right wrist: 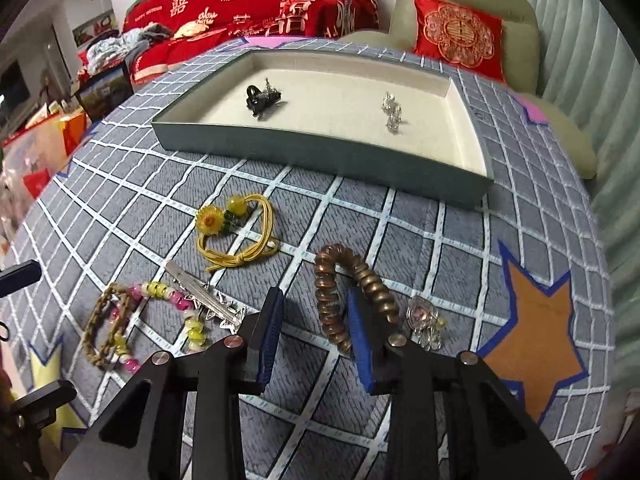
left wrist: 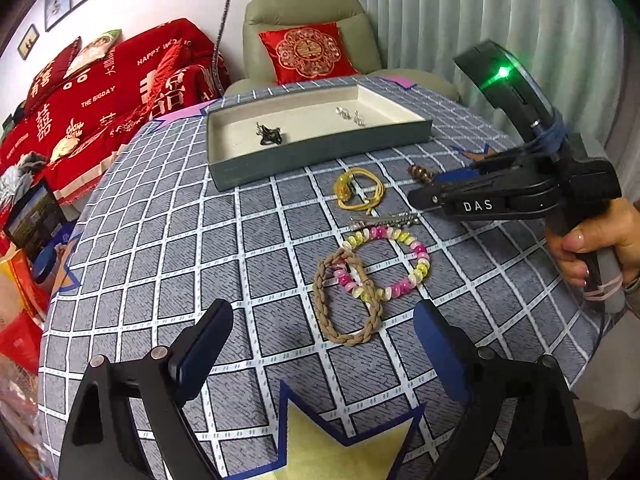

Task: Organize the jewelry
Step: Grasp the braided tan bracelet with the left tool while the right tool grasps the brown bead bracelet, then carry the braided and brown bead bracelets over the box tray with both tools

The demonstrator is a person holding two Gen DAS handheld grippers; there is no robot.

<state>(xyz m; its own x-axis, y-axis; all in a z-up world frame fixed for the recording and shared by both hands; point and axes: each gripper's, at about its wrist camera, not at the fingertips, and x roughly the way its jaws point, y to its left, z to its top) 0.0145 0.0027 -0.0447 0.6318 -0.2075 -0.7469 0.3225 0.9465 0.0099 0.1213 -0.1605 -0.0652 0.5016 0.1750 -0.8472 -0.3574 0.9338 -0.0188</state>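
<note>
Left wrist view: left gripper point(left wrist: 324, 344) jaws spread wide, nothing between the pads, hovering over the checked tablecloth point(left wrist: 160, 248). Just ahead lies a braided tan bracelet point(left wrist: 348, 300), an oval loop with its long axis running away from the camera, overlapping a pink-yellow bead bracelet point(left wrist: 394, 264). Beyond those, a silver hair clip point(left wrist: 384, 221) lies crosswise, left to right. Further on, a yellow cord bracelet point(left wrist: 358, 192). The grey tray point(left wrist: 320, 152) sits at the far side, long axis left to right, with a black clip point(left wrist: 269, 135) and clear earrings point(left wrist: 352, 116) inside. Right gripper point(left wrist: 424, 196) comes in from the right, pointing left, held by a hand point(left wrist: 596, 248); its gap is hard to read from here.

Right wrist view: right gripper point(right wrist: 316, 336) jaws partly apart. A brown coiled bracelet point(right wrist: 352, 296) arches over the right pad, 1 leg between the pads; pads probably not pressing it. Its long axis points away toward the tray point(right wrist: 320, 148). A clear charm point(right wrist: 424, 320) lies just right of it.
</note>
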